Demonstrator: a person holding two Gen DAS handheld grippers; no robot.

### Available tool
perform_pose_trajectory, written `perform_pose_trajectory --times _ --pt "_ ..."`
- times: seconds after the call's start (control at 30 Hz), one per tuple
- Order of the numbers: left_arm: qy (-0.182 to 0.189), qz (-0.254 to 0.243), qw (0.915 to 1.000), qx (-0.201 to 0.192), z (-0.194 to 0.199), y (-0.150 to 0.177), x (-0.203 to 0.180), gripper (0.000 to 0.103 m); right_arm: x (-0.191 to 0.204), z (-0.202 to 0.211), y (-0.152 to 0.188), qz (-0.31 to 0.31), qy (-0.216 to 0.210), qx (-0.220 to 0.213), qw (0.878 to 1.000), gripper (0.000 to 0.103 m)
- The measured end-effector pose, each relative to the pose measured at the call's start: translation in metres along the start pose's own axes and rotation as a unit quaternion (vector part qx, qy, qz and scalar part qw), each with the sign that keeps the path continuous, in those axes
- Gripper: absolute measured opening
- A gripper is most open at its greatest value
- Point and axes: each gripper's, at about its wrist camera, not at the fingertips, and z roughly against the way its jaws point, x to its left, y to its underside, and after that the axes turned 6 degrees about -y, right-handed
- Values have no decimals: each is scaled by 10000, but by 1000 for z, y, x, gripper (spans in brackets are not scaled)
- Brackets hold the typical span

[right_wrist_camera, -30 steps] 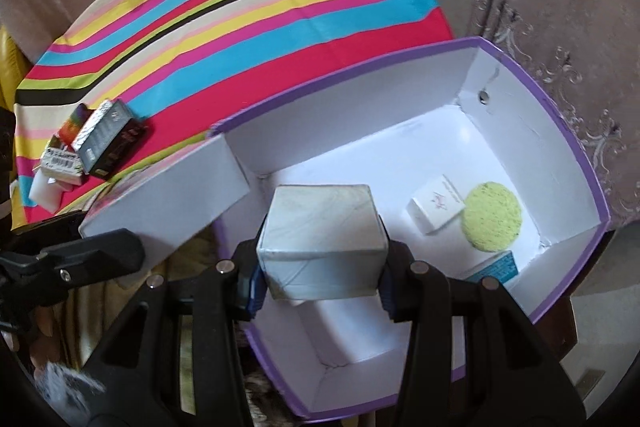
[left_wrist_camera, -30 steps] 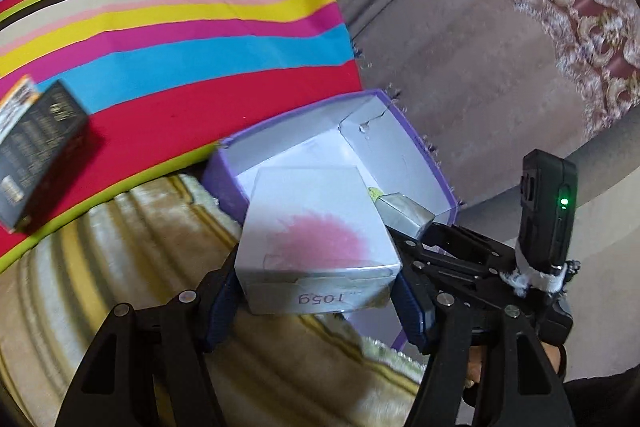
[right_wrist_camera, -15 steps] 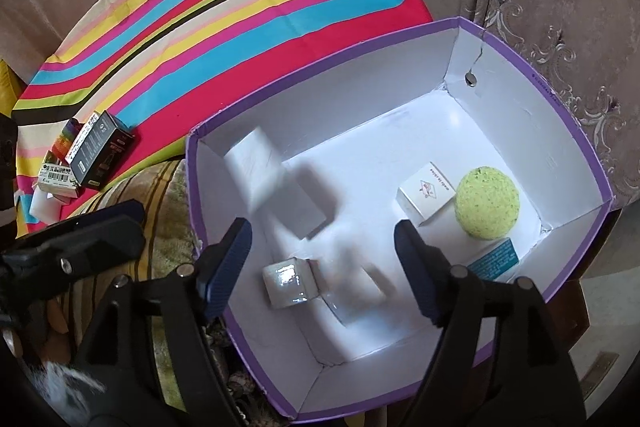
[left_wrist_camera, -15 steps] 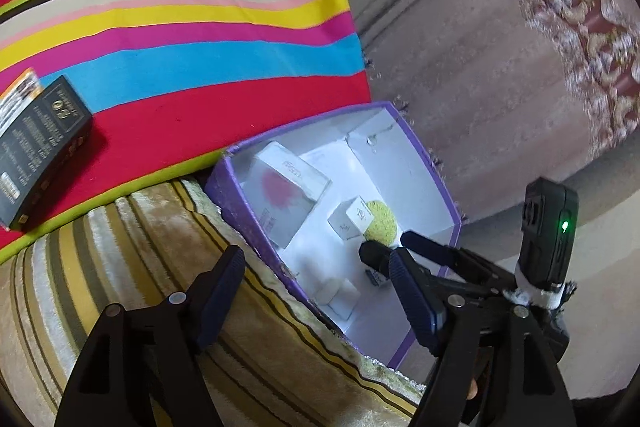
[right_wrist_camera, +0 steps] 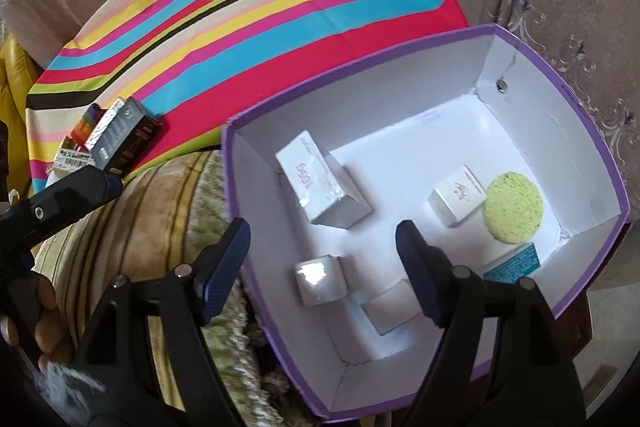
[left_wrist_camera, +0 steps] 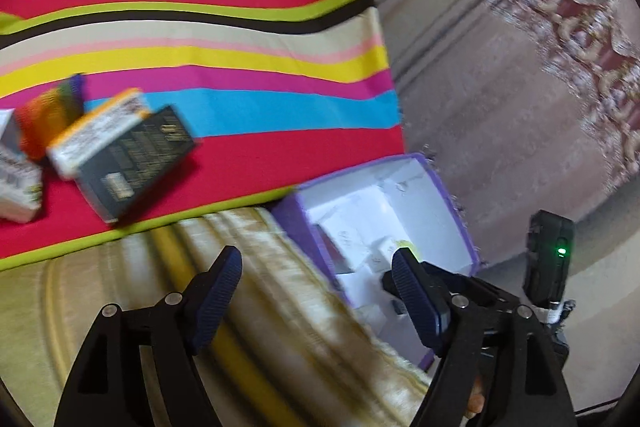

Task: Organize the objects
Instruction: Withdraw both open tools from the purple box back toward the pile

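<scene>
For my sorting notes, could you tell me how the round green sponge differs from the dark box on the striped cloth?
The sponge is round, pale green and lies inside the purple bin; the dark box is rectangular, printed and lies outside on the striped cloth. Neither is gripped.

"1059" — white box (right_wrist_camera: pixel 316 183)

1 purple box (right_wrist_camera: pixel 576 99) holds 4 white cartons (right_wrist_camera: pixel 320 183), 1 green sponge (right_wrist_camera: pixel 513 207), 1 blue packet (right_wrist_camera: pixel 514 263).

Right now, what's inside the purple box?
The purple box holds a long white carton, three smaller white boxes, a green sponge and a teal packet partly hidden by a finger.
</scene>
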Motion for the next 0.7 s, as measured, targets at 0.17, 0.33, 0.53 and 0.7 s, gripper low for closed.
perform_pose_trajectory --times 0.17,0.33,0.53,0.7 --pt "-164 438 9987 -183 20 3 32 78 15 2 -2 278 39 -61 9996 78" --pt "-383 747 9952 -509 46 7 61 78 25 3 -6 328 -119 -81 9994 78" --pt "-596 1134 9885 -804 73 20 92 78 46 0 -8 506 -303 -25 9983 78" --pt "-838 1360 9819 -1020 94 31 115 77 67 -6 -9 745 -423 22 9963 78"
